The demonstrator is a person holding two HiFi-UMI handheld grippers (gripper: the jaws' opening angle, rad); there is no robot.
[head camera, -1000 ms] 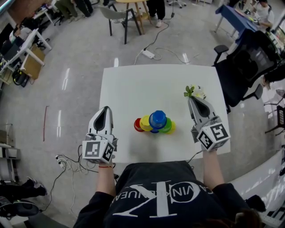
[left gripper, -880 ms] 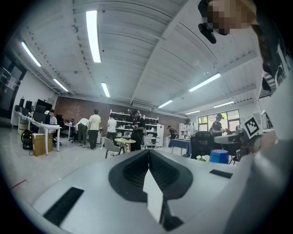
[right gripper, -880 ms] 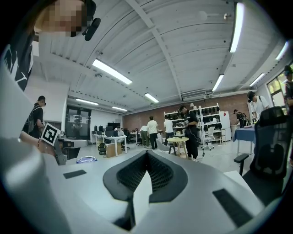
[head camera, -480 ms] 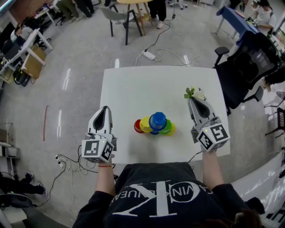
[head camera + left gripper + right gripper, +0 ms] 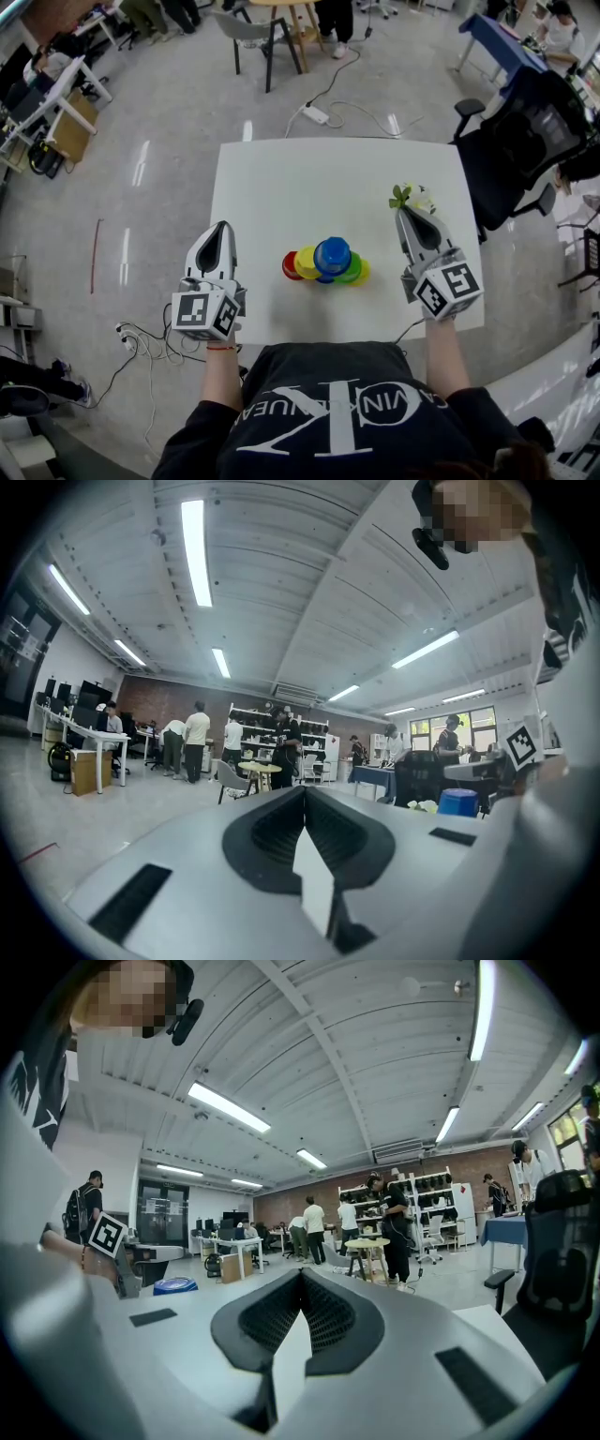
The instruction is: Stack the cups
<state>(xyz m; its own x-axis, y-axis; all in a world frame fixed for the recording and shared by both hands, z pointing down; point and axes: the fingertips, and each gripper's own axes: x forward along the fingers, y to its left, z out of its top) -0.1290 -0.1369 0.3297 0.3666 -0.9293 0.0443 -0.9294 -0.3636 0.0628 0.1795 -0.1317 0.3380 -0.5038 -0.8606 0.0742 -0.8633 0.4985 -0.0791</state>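
Two empty grippers: left gripper jaws pressed together; cluster of red, yellow, blue, green plastic cups sits right of them, left of right gripper, jaws closed too. Prob. light, stiff, slick: pinch wall at rim.

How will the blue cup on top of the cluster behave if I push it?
Likely light: the blue cup looks like small plastic. It sits perched on the yellow cup and green cup, so a sideways push would probably topple it. Round, so it may roll.

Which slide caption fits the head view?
Colourful cups on a white table, flanked by shut left tongs and right tongs.
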